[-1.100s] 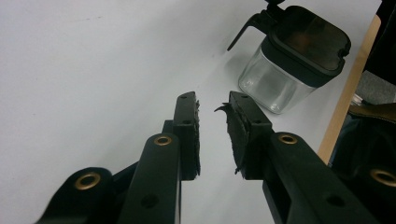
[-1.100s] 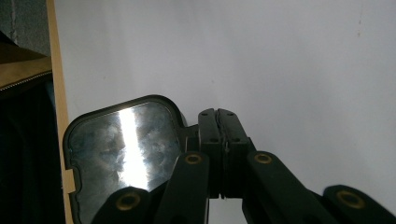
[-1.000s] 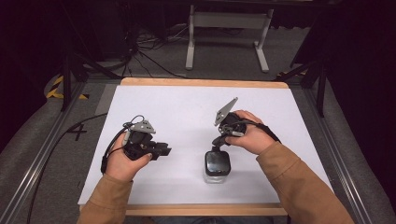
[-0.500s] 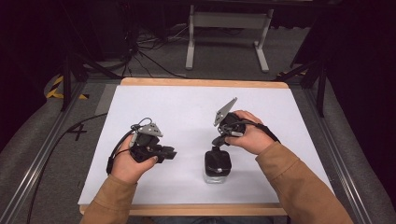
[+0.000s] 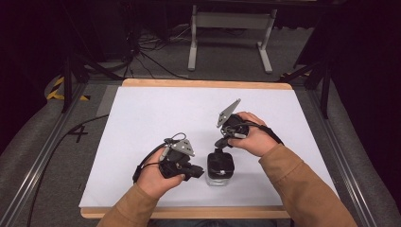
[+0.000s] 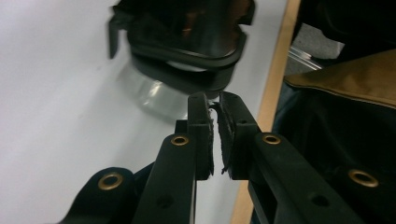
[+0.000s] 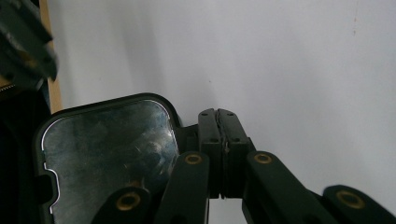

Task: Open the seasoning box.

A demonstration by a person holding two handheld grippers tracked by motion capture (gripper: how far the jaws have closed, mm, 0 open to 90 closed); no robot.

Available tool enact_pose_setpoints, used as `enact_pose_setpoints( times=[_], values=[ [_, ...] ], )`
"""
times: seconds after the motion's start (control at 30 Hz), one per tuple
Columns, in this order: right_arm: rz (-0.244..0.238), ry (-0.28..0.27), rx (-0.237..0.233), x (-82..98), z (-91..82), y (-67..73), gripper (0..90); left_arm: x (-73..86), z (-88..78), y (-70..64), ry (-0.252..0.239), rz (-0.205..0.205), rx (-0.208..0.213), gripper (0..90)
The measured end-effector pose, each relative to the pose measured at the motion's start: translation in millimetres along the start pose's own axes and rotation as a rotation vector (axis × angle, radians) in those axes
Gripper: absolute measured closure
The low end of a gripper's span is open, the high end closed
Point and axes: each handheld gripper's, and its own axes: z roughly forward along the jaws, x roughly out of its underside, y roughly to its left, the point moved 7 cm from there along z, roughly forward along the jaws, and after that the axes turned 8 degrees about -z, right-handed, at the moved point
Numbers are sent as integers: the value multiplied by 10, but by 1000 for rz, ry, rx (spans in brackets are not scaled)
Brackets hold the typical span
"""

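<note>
A small clear container (image 5: 220,177) with a black lid (image 5: 220,163) stands on the white table (image 5: 156,113) near its front edge. My right gripper (image 5: 220,144) points down at the lid's far edge with its jaws shut. In the right gripper view the right gripper (image 7: 218,112) lies beside the glossy lid (image 7: 107,149), against a black tab (image 7: 187,132) on its rim. My left gripper (image 5: 198,172) lies low just left of the container. Seen up close, the left gripper (image 6: 212,100) has its jaws closed to a sliver with nothing between them, tips almost at the lid (image 6: 187,42).
The table's wooden front edge (image 5: 189,213) runs just behind the container. Metal rails (image 5: 42,161) flank the table. A metal stand (image 5: 229,21) and cables (image 5: 146,52) sit on the floor beyond the far edge. Tan sleeves (image 5: 302,189) come in from the bottom.
My left gripper has slid to the right across the table until its tips nearly reach the container. The right gripper and the container have stayed put.
</note>
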Motion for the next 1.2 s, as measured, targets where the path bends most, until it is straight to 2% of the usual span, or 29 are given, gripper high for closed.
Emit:
enact_pose_setpoints(
  times=[0.07, 0.17, 0.23, 0.43, 0.6, 0.73, 0.9, 0.93, 1.07, 1.2],
  values=[
    [0, -1, -4, 0, -1, 3, 900, -4, 71, -40, 16, 11, 7, 839],
    [0, -1, -4, -1, -1, 4, 900, -7, 137, -47, 25, 4, 2, 842],
    [2, -1, -8, -2, -3, 9, 900, -30, 154, -36, -4, 5, -11, 854],
    [1, 0, -3, -2, 0, 4, 900, -42, 198, -27, -8, -8, -21, 874],
    [3, 0, -1, -1, 0, 1, 900, -71, 184, -20, -43, -9, -31, 894],
    [13, -10, 26, 2, -4, -15, 887, -69, 182, -21, -49, -6, -39, 889],
    [64, -135, 96, 20, -209, -33, 897, -87, 171, -12, -69, -8, -45, 885],
    [64, -135, 96, 20, -209, -33, 897, -87, 171, -12, -69, -8, -45, 885],
    [112, -212, 143, 192, -392, 21, 900, -117, 151, -8, -100, -13, -43, 886],
    [133, -246, 155, 306, -453, 77, 900, -154, 115, 9, -133, -12, -45, 887]
  ],
)
